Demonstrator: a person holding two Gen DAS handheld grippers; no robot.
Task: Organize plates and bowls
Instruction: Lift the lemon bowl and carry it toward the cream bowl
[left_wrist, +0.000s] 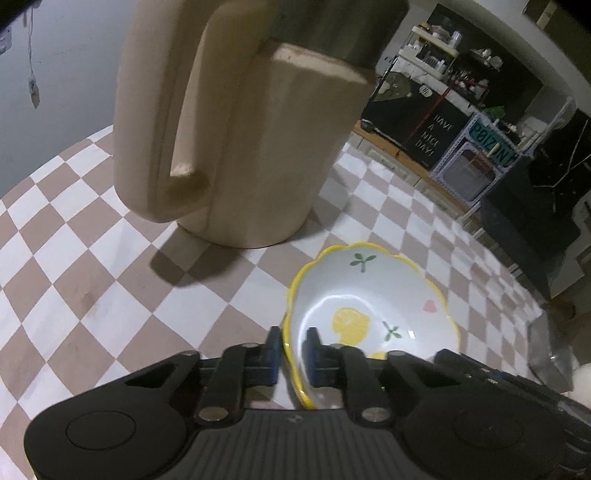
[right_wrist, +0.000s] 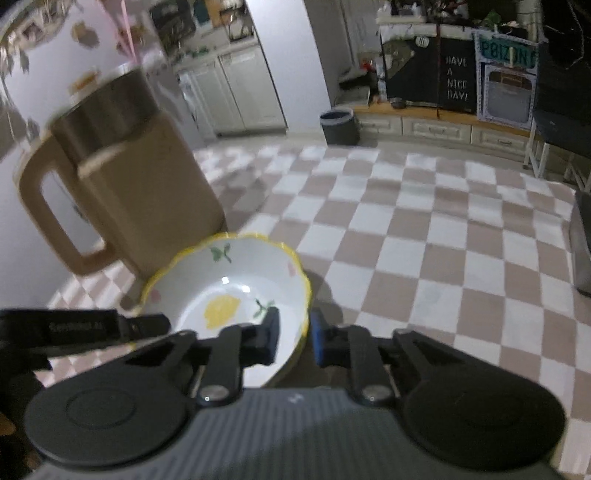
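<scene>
A white bowl (left_wrist: 369, 306) with a wavy yellow rim, a yellow lemon and green leaves painted inside is on the checkered tablecloth. My left gripper (left_wrist: 293, 352) straddles the bowl's left rim, one finger inside and one outside, with a small gap left around the rim. In the right wrist view the same bowl (right_wrist: 229, 280) has my right gripper (right_wrist: 295, 338) straddling its right rim, also with a gap. The left gripper's body (right_wrist: 81, 328) shows at the bowl's left side.
A tall beige jug (left_wrist: 236, 147) with a big handle and steel lid stands just behind the bowl; it also shows in the right wrist view (right_wrist: 122, 177). A metal tray edge (right_wrist: 583, 243) lies at the far right. The checkered tablecloth (right_wrist: 424, 258) spreads right of the bowl.
</scene>
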